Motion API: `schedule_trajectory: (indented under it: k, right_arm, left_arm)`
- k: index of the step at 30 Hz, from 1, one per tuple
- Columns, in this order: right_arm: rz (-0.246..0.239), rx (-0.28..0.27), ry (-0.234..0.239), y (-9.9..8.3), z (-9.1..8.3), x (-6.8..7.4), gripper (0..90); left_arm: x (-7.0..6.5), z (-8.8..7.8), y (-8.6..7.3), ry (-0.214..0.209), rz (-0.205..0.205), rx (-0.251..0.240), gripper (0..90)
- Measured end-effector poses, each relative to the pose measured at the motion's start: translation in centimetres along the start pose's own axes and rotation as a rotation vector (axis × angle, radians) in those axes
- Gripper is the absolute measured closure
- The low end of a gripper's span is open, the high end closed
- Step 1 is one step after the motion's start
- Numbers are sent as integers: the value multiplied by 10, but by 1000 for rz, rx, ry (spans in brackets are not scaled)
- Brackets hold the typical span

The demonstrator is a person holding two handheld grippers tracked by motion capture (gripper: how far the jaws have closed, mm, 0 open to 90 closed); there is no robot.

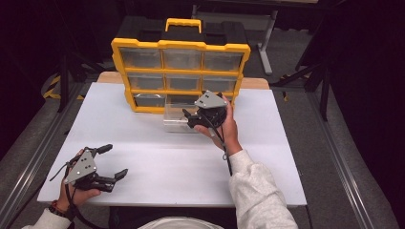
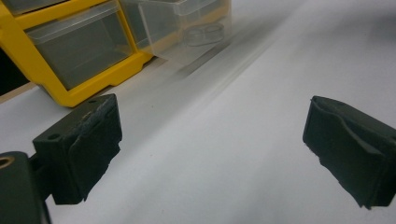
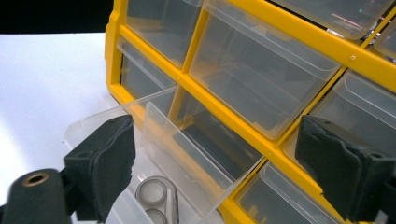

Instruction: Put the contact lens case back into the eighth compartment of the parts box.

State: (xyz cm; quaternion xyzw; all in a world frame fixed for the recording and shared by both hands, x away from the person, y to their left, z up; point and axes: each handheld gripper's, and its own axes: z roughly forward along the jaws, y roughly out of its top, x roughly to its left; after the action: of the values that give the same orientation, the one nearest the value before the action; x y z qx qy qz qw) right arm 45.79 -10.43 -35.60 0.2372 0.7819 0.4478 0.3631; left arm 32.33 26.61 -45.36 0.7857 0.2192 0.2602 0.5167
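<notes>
A yellow box of small drawers [image 1: 180, 76] stands at the far side of the white desk [image 1: 167, 167]. One clear drawer [image 1: 179, 118] from the bottom row is pulled out and rests on the desk in front of the box. In the right gripper view, a small round clear thing [image 3: 156, 195] lies inside this drawer. The right tool [image 1: 191, 117] hangs just over the drawer with its jaws wide apart and nothing in them. The left tool [image 1: 112, 162] waits near the front left corner of the desk, well away, and it is open and empty too. The step now looks like reaching into the drawer for the round thing. To do it well, the right tool should go down slowly, miss the thin drawer walls, and put one jaw on each side of the round thing before it squeezes.
</notes>
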Motion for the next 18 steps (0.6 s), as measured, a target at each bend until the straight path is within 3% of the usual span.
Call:
schedule_trajectory:
  k: [18]
  right_arm:
    - [-29,-11,11,-6,-13,8,118]
  left_arm:
    - [0,-2,0,9,-4,-16,63]
